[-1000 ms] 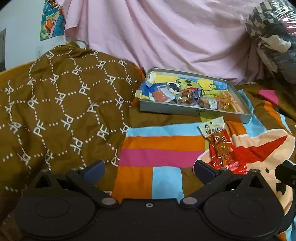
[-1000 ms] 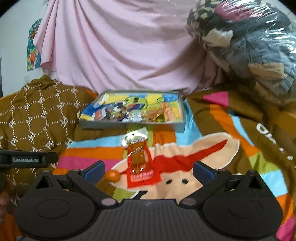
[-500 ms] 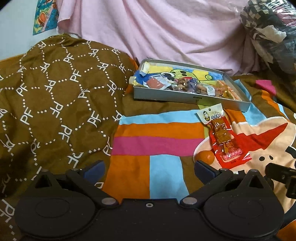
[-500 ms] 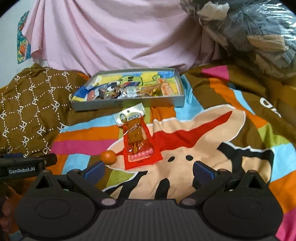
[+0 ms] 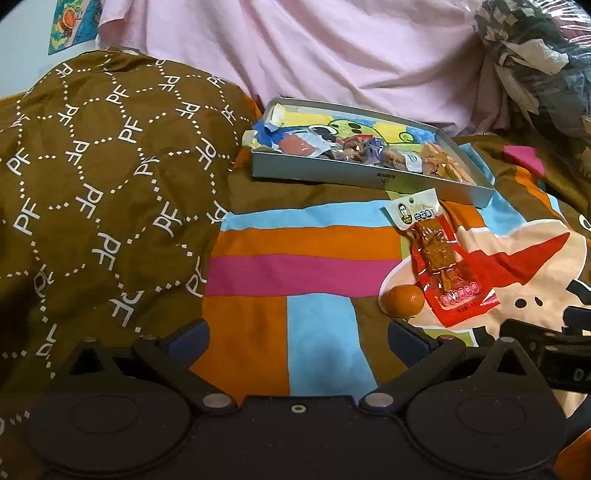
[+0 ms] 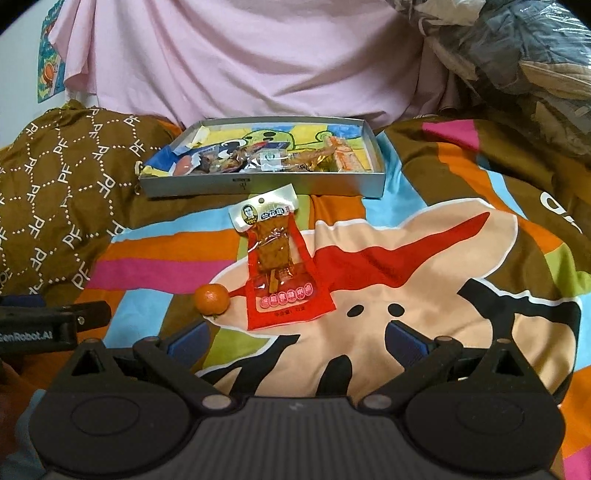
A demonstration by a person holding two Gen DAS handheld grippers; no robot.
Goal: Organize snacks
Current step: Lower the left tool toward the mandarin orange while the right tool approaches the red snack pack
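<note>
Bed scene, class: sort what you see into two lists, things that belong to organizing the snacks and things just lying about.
Belongs to the job:
- grey tray already holding snacks
- red snack packet on the blanket
- small orange beside the packet

Just lying about:
- brown patterned quilt
- pink sheet
- striped blanket
- bagged clothes
- wall poster

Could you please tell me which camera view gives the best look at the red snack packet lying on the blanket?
The right wrist view: the red snack packet lies near the centre, square-on, its label and contents visible. In the left wrist view the packet sits off to the right, angled and smaller, though still whole, beside the small orange.
</note>
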